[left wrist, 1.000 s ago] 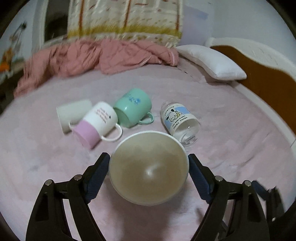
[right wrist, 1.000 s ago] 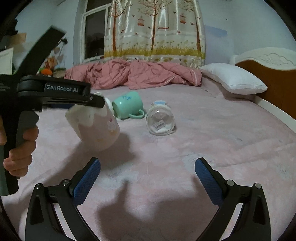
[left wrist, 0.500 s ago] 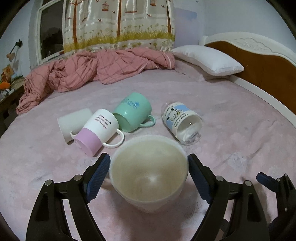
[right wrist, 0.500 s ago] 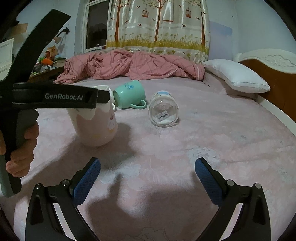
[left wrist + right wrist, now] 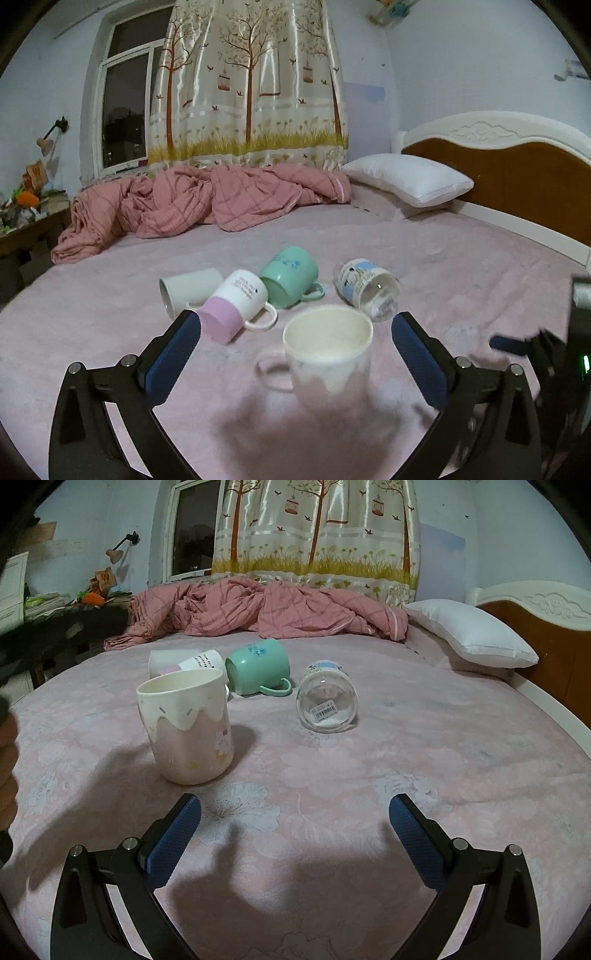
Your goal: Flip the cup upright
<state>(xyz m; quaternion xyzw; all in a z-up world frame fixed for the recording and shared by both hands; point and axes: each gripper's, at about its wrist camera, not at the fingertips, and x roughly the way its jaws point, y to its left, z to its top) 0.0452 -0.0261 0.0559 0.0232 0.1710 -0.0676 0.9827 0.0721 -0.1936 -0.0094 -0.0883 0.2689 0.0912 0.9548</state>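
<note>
A pink mug with a cream drip rim [image 5: 328, 354] [image 5: 188, 723] stands upright on the pink bedsheet, mouth up. My left gripper [image 5: 295, 339] is open, its blue pads apart from the mug on either side and drawn back. My right gripper [image 5: 295, 823] is open and empty, low over the sheet to the right of the mug. Behind it lie on their sides a white cup [image 5: 192, 288], a white-and-lilac mug [image 5: 236, 302] [image 5: 199, 662], a green mug [image 5: 291, 275] [image 5: 258, 666] and a clear glass with a blue label [image 5: 365, 284] [image 5: 327, 698].
A crumpled pink quilt [image 5: 207, 199] lies across the far side of the bed. A white pillow [image 5: 410, 182] rests by the wooden headboard [image 5: 517, 181] on the right. A cluttered desk [image 5: 62, 609] stands at the left edge.
My left gripper turned the pink mug from tilted to upright, set it on the sheet, opened and drew back. The right gripper stayed open and nearly still.
</note>
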